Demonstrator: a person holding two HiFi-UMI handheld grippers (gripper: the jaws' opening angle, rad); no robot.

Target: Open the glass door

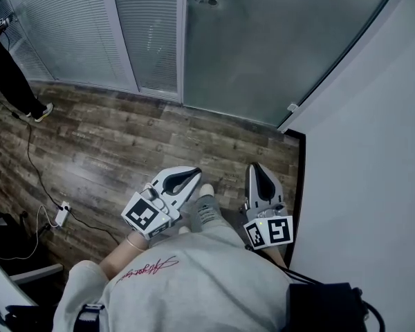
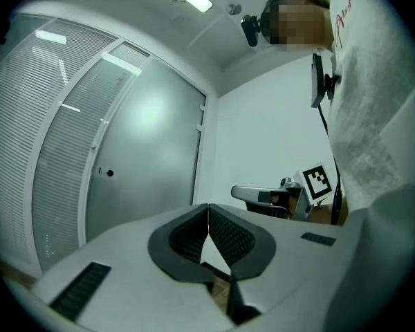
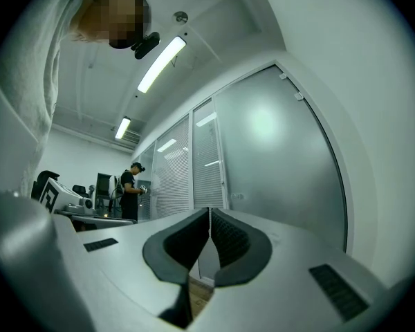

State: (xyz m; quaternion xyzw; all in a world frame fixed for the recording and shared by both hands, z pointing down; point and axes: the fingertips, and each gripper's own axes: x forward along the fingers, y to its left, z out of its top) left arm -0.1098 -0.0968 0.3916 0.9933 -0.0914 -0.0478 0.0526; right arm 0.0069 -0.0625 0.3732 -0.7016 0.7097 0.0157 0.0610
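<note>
The frosted glass door (image 1: 277, 47) stands shut ahead, its round lock fittings (image 1: 205, 1) near its left edge. The same door (image 2: 142, 151) fills the middle of the left gripper view and the door (image 3: 277, 158) rises at the right of the right gripper view. My left gripper (image 1: 194, 175) is held low in front of me, well short of the door, jaws shut and empty. My right gripper (image 1: 257, 171) hangs beside it, also shut with nothing held. In their own views the left gripper (image 2: 208, 209) and right gripper (image 3: 209, 213) show pads meeting at the tips.
Glass panels with blinds (image 1: 90, 26) run left of the door. A white wall (image 1: 373, 151) closes the right side. A cable and power strip (image 1: 61, 215) lie on the wooden floor (image 1: 124, 151). Another person (image 1: 10, 75) stands at the far left.
</note>
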